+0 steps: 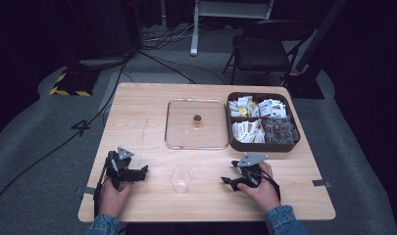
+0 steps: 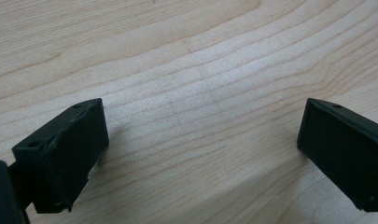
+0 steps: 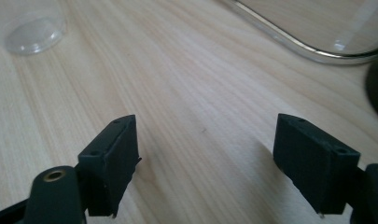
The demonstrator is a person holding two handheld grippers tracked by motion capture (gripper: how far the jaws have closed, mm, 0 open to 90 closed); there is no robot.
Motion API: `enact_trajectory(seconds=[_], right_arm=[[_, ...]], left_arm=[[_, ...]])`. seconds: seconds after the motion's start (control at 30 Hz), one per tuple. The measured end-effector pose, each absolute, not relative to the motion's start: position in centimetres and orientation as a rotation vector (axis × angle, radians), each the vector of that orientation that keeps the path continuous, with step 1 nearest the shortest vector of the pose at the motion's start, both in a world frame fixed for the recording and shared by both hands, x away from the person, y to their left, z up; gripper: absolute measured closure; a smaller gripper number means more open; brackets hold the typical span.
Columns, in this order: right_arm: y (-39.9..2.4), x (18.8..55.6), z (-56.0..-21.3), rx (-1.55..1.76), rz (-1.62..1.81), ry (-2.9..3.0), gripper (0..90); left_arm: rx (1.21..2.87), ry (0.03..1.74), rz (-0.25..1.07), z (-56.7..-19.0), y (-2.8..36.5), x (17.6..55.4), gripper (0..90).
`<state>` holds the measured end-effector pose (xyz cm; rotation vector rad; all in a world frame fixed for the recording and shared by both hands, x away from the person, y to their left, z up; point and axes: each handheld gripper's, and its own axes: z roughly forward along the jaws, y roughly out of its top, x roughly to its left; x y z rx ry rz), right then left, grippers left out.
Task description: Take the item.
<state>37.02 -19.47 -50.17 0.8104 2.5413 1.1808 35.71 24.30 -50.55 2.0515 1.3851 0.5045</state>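
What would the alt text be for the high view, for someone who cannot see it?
A person's two hands rest open black grippers, left gripper and right gripper, on a light wooden table, either side of a clear plastic cup. Beyond lie a square glass lid and a dark compartment tray of packets.

The table (image 1: 152,196) is pale wood with wavy grain lines, smooth and a little matt. Near its front edge stands a cup (image 1: 180,178) of clear, shiny plastic (you can see the wood right through it). Behind the cup lies a glass lid (image 1: 197,124) with a bright metal rim. Right of the lid is a dark brown box (image 1: 262,146), full of white paper packets (image 1: 248,131). The left gripper (image 1: 141,171) and right gripper (image 1: 227,181) look like dull black plastic.
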Motion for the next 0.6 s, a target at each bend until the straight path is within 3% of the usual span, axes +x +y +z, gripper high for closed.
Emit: enact_trajectory(seconds=[0.6], right_arm=[[-20.5, 37.3, -44.4, 0.876, 1.368, 2.386, 29.0]], left_arm=[[2.048, 1.384, 0.505, -50.6, 24.2, 35.7, 2.4]])
